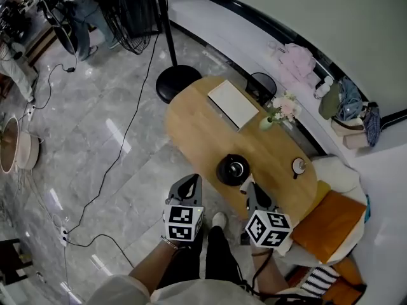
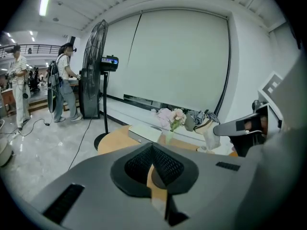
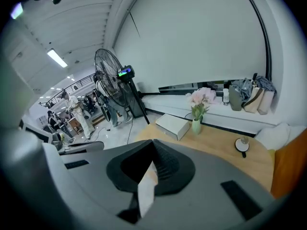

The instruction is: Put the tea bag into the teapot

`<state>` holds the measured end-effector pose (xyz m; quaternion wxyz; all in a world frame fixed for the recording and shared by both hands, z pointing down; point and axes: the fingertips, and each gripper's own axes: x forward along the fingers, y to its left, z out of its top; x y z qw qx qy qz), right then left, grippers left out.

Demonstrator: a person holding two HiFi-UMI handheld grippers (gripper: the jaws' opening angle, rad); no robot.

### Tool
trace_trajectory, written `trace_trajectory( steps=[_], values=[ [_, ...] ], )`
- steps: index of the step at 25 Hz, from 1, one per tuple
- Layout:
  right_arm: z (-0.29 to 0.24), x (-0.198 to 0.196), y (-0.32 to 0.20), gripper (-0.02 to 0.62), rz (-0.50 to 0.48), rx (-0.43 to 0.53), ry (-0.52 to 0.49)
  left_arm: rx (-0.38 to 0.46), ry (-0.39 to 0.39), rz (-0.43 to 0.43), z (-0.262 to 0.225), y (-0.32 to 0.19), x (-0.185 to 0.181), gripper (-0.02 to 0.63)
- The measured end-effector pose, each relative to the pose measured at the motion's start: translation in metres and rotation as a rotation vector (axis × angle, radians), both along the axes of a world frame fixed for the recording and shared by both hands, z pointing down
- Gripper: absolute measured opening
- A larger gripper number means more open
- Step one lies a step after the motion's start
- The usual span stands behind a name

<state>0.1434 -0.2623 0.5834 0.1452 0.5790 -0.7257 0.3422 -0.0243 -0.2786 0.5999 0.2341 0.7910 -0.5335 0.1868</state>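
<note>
A black round teapot [image 1: 233,169] stands near the front edge of the oval wooden table [image 1: 203,129]. My right gripper [image 1: 253,189] [image 3: 149,166] is just right of the teapot, close to it, shut on a white tea bag [image 3: 146,188] that hangs between its jaws. My left gripper [image 1: 187,183] [image 2: 153,151] is off the table's front edge, left of the teapot, shut with nothing in it. In both gripper views the jaws hide the teapot. The left gripper view shows the right gripper [image 2: 240,127] from the side.
On the table lie a white box [image 1: 233,103] [image 3: 172,124], a small vase of flowers [image 1: 268,121] [image 3: 196,123] and a small cup on a coaster [image 1: 298,166] [image 3: 241,144]. A standing fan [image 2: 93,68] is at the far end. An orange seat [image 1: 329,224] is at the right. People stand far left.
</note>
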Motion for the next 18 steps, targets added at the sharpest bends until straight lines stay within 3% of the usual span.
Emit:
trace_trajectory(
  steps=[5, 18],
  values=[
    [0.025, -0.004, 0.009, 0.034, 0.002, -0.043, 0.002, -0.062, 0.007, -0.026, 0.033, 0.008, -0.004, 0.005],
    [0.05, -0.016, -0.019, 0.034, -0.038, -0.046, 0.009, -0.054, 0.002, -0.038, 0.056, -0.016, -0.004, 0.005]
  ],
)
